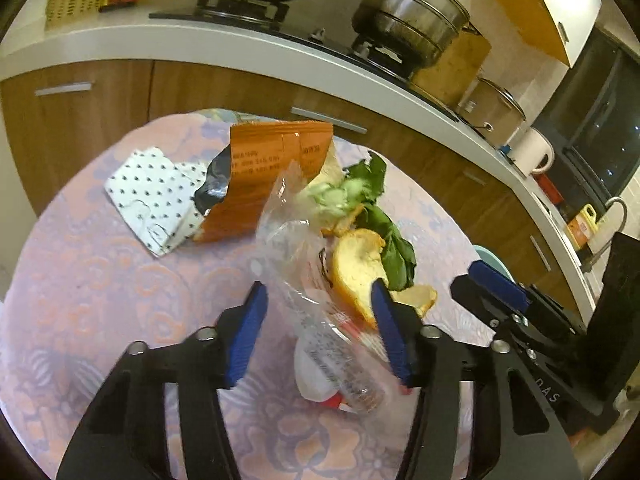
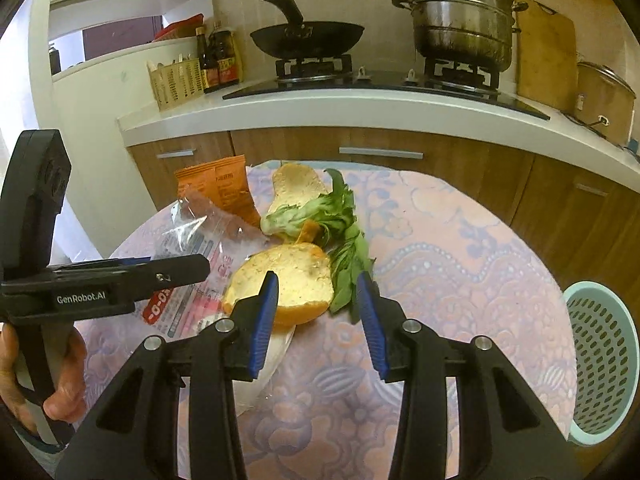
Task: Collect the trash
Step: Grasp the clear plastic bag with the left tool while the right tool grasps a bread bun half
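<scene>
Trash lies on a round table with a pink patterned cloth (image 1: 100,280). A clear plastic wrapper (image 1: 304,280) with red print lies between the open fingers of my left gripper (image 1: 318,304). Orange peel (image 1: 356,276) and green leaves (image 1: 384,220) lie just right of it. An orange snack bag (image 1: 264,176) and a dotted white paper (image 1: 152,196) lie farther back. In the right wrist view my right gripper (image 2: 316,292) is open over the near orange peel (image 2: 288,280), with leaves (image 2: 340,216) behind and the wrapper (image 2: 200,248) under the left gripper (image 2: 176,268).
A light green perforated waste basket (image 2: 604,360) stands off the table's right edge. Behind the table runs a kitchen counter (image 2: 360,108) with a wok (image 2: 308,36), a steamer pot (image 2: 464,24) and wooden cabinets (image 2: 440,160) below.
</scene>
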